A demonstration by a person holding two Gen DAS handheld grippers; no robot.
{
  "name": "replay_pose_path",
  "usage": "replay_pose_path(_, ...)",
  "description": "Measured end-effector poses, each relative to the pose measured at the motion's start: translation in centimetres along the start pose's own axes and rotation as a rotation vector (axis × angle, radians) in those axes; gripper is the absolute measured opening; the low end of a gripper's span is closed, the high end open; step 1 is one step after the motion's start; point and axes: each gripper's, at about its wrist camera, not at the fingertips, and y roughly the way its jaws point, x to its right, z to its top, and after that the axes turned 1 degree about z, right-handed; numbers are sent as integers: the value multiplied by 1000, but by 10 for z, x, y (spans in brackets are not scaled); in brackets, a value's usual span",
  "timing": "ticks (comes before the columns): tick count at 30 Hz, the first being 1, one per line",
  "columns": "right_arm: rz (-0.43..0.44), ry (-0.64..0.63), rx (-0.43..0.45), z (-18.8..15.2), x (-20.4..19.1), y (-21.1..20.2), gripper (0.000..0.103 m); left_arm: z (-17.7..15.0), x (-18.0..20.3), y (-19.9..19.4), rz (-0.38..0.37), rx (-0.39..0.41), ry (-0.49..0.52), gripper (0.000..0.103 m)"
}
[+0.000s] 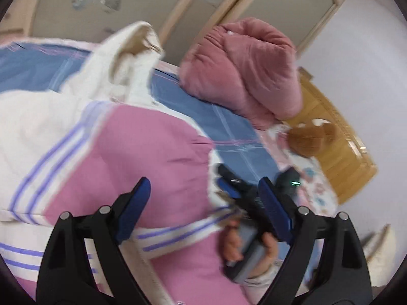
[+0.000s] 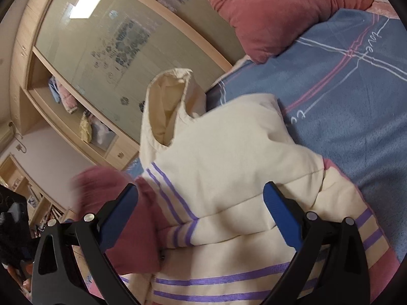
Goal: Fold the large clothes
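Observation:
A large hoodie [image 1: 142, 152] in cream and pink with purple stripes lies spread on the bed, its cream hood [image 2: 168, 106] standing up at the far end. My left gripper [image 1: 206, 203] hovers over the pink part with its jaws wide apart and nothing between the pads. My right gripper [image 2: 201, 211] is also open, over the cream chest and a striped sleeve. In the left wrist view the right gripper [image 1: 225, 178] sits at the pink panel's edge, with a hand [image 1: 244, 244] on its handle. A pink sleeve [image 2: 109, 190] at the left is blurred.
The bed has a blue plaid blanket [image 2: 343, 101]. A bulky pink quilt [image 1: 249, 71] sits at its head, beside a brown plush toy [image 1: 310, 137] and a wooden headboard [image 1: 338, 152]. A wardrobe with frosted doors [image 2: 127, 38] stands past the bed.

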Motion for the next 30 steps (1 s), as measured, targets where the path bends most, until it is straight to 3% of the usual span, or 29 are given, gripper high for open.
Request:
replay_pose_path(4, 3, -15, -21, 0, -5, 2, 100, -3, -39, -8, 256, 31, -34, 88)
replay_pose_path(9, -53, -66, -137, -9, -13, 24, 99, -7, -102, -15, 443, 52, -157, 88)
replay_pose_path(12, -23, -121, -176, -16, -25, 30, 90, -14, -128, -20, 446, 77, -203, 88)
replay_pose_path(14, -9, -155, -226, -23, -33, 38, 65, -19, -138, -22, 427, 106, -219, 88)
replay_pose_path(15, -38, -190, -239, -28, -38, 42, 62, -22, -141, -23, 423, 119, -226, 88)
replay_pose_path(17, -78, -246, -248, -34, -45, 46, 43, -27, -147, -21, 430, 137, -235, 88)
replay_pose_path(19, -78, -259, -247, -36, -47, 46, 35, -31, -150, -19, 433, 136, -231, 88)
replay_pose_path(22, -95, -280, -209, -30, -59, 37, 31, -34, -151, -17, 410, 152, -206, 89)
replay_pose_path(25, -136, -378, -159, -21, -90, 37, 30, -35, -152, -14, 406, 151, -182, 89)
replay_pose_path(30, -270, -403, -208, -7, -101, 76, 30, -38, -164, -21, 362, 181, -236, 89)
